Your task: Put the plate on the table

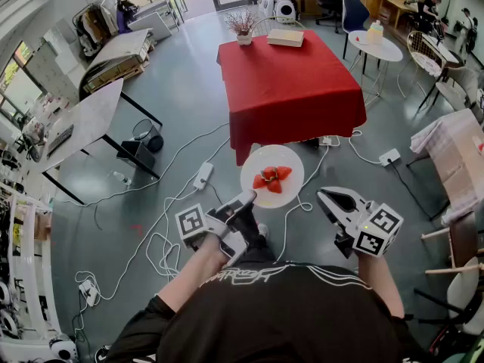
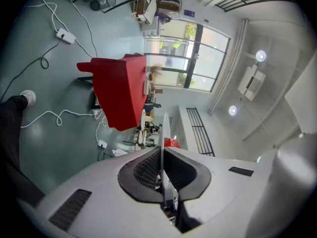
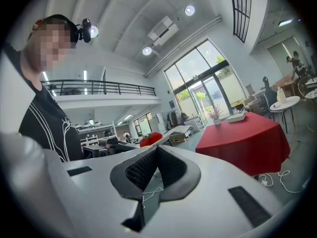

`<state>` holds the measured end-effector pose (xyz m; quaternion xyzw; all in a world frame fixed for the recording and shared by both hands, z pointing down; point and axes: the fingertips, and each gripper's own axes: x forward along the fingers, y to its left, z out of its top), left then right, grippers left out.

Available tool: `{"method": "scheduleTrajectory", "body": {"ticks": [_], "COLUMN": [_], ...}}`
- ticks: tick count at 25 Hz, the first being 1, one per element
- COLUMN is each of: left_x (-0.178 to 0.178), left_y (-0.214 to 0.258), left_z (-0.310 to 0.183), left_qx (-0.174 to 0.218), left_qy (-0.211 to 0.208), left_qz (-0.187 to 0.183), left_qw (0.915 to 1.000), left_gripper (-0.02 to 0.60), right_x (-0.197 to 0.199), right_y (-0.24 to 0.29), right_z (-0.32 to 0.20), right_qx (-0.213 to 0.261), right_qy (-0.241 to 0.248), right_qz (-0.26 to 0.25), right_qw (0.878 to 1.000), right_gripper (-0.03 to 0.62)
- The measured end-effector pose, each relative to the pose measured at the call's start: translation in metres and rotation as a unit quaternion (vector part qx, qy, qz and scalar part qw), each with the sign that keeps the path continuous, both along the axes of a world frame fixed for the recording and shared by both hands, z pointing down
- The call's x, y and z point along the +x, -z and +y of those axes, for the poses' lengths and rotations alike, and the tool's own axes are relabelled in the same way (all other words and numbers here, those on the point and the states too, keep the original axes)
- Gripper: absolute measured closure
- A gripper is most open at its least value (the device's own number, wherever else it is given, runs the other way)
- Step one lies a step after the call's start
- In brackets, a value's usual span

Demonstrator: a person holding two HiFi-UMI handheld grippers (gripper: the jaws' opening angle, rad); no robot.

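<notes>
A white plate [image 1: 255, 166] carrying red strawberries [image 1: 273, 178] hangs over the floor, short of the red-clothed table [image 1: 291, 82]. My left gripper [image 1: 246, 200] is shut on the plate's near rim. From the left gripper view the plate [image 2: 165, 128] shows edge-on between the pads, with the strawberries [image 2: 172, 143] to one side and the red table [image 2: 116, 90] beyond. My right gripper [image 1: 329, 197] hovers just right of the plate, shut and holding nothing. In the right gripper view its jaws [image 3: 156, 148] meet, with the strawberries [image 3: 151, 139] and the red table [image 3: 247, 133] ahead.
A vase of dried flowers [image 1: 243, 27] and a flat box [image 1: 286, 37] sit at the red table's far end. Cables and a power strip [image 1: 203, 175] lie on the floor before it. A round white table [image 1: 376, 48] and chairs stand right, grey tables [image 1: 83, 123] left.
</notes>
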<state>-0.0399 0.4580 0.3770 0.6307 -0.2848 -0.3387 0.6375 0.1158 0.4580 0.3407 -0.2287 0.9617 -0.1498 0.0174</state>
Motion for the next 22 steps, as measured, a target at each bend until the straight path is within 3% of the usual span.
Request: {"method": "scheduleTrajectory", "body": {"ticks": [22], "left_x": [-0.002], "left_y": [-0.005], "left_z": [-0.004], "left_qx": [0.014], "left_qy": [0.011], "left_qz": [-0.001], "left_qw": [0.9998], "left_gripper": [0.565], "right_x": [0.001], "right_y": [-0.012], "right_z": [-0.007], "right_qx": [0.009], "right_qy": [0.005], "right_qz": [-0.003], "right_qw": [1.0], "right_gripper": [0.586]}}
